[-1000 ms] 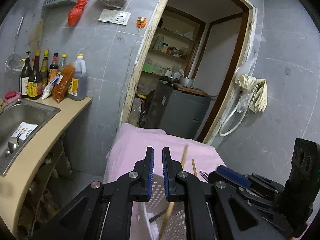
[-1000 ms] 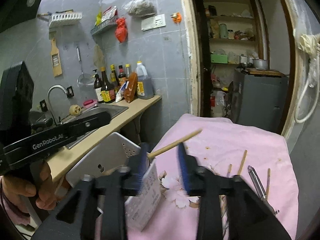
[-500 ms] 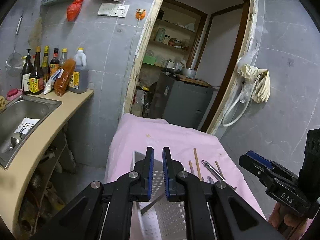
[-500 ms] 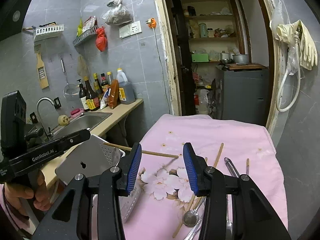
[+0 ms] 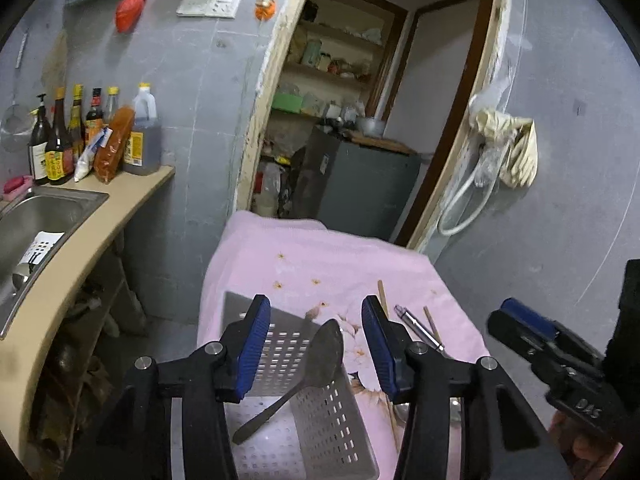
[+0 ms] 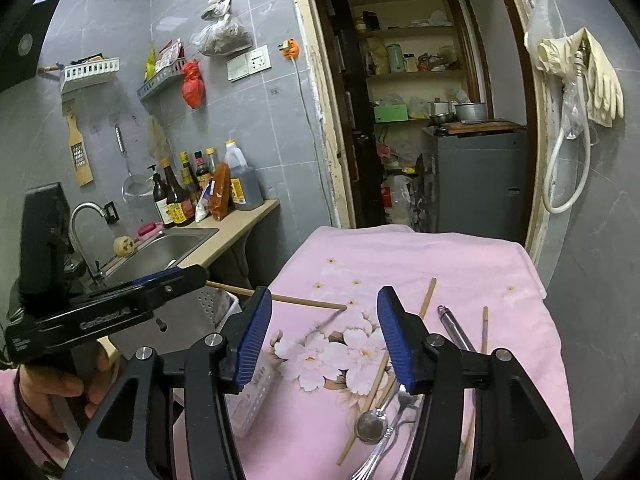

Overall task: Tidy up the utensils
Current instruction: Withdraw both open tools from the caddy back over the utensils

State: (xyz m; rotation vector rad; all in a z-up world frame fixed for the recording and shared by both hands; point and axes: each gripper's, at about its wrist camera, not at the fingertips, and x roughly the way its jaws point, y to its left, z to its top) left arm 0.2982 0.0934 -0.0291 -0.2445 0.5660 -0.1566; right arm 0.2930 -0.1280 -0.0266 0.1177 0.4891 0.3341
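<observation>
A white perforated basket (image 5: 332,412) stands at the near left corner of the pink flowered cloth (image 6: 400,264). A dark spoon (image 5: 326,352) lies slanted inside it, bowl up against the far wall. My left gripper (image 5: 316,344) hovers over it, jaws opening, pads clear of the spoon. My right gripper (image 6: 325,336) is opening above the cloth, nothing between its pads. Beside it lie loose chopsticks (image 6: 426,300), a metal spoon (image 6: 372,426), a fork (image 6: 384,452) and a steel handle (image 6: 452,328). One chopstick (image 6: 296,300) runs from behind the left gripper (image 6: 188,276) out over the cloth.
A counter with a steel sink (image 5: 40,216) and several sauce bottles (image 5: 80,140) runs along the left. Behind the cloth-covered table is an open doorway with a grey cabinet (image 6: 476,176). A person's hand (image 6: 48,384) holds the left gripper.
The left jaws have gone from shut to open, and the dark spoon now lies in the basket. The right gripper has drawn away from the basket to the right, its jaws wider.
</observation>
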